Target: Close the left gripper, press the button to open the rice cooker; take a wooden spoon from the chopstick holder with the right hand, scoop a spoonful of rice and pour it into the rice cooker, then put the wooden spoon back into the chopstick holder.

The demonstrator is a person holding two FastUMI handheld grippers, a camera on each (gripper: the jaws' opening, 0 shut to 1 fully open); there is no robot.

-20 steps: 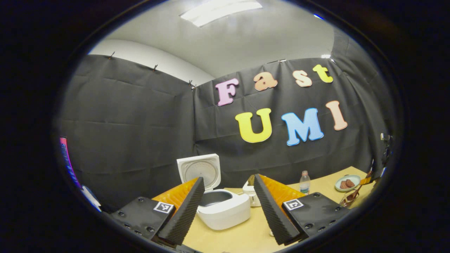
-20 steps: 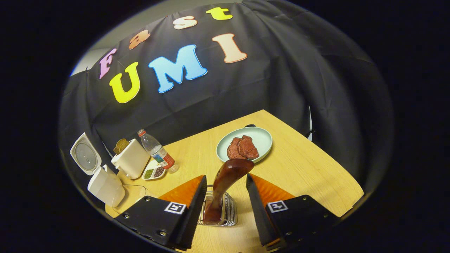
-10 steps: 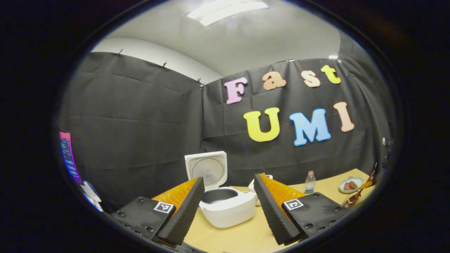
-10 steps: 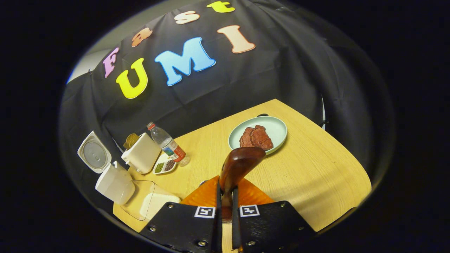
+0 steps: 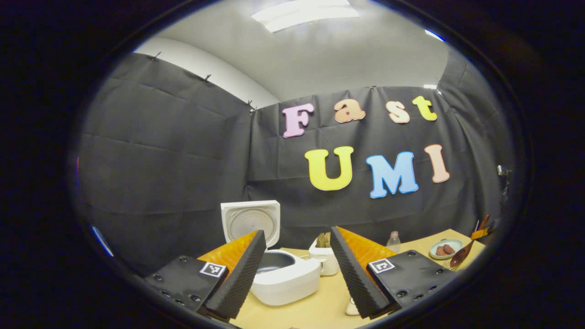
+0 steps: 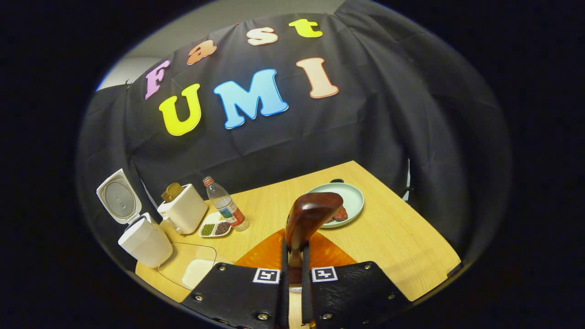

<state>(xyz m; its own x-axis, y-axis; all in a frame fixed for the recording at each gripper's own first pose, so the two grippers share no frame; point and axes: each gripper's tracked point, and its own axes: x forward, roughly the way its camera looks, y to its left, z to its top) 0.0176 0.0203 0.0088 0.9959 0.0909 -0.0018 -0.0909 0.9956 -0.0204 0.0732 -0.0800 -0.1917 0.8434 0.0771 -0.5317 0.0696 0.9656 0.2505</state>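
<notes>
The right gripper (image 6: 292, 269) is clamped low on the handle of the spoon (image 6: 311, 214), likely light, stiff and smooth, bowl upward; the left gripper (image 5: 297, 269) gapes empty near the open cooker (image 5: 283, 276).

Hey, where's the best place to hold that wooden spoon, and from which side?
By its narrow handle, as the right tool does now: fingers pinch it from both flat sides, below the wide bowl of the wooden spoon, which points up and away, free for scooping.
</notes>
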